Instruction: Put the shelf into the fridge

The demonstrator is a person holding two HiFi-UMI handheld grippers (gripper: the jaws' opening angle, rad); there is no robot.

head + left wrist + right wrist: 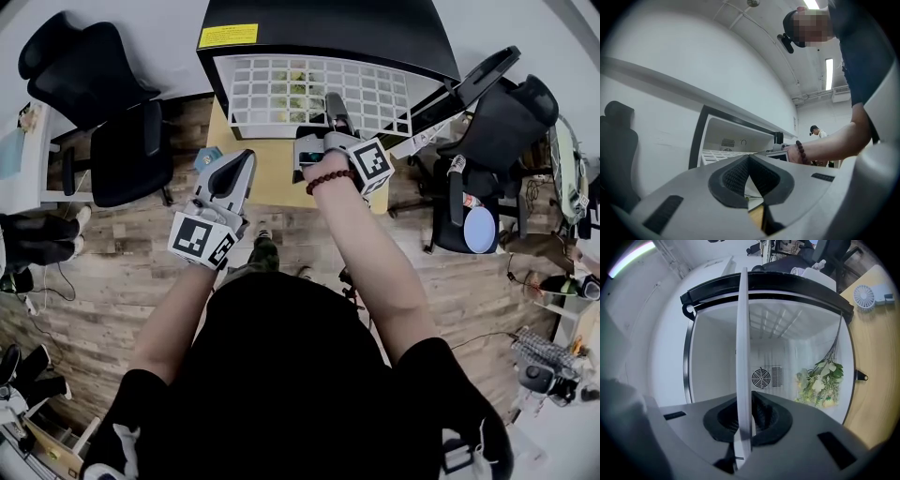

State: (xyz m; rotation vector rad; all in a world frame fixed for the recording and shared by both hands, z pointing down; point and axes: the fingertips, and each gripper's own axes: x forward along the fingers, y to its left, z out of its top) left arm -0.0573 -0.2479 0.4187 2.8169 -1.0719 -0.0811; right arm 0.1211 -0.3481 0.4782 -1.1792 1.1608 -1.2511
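Observation:
The white wire shelf lies flat, its far part inside the open black fridge and its near edge sticking out. My right gripper is shut on the middle of that near edge. In the right gripper view the shelf runs edge-on between the fingers of the right gripper into the white fridge cavity. My left gripper hangs to the left, short of the fridge, shut on nothing. The left gripper view shows its closed tips with the shelf beyond.
A bunch of artificial flowers lies inside the fridge under the shelf. The fridge door stands open at the right. The fridge rests on a wooden board. Office chairs flank it.

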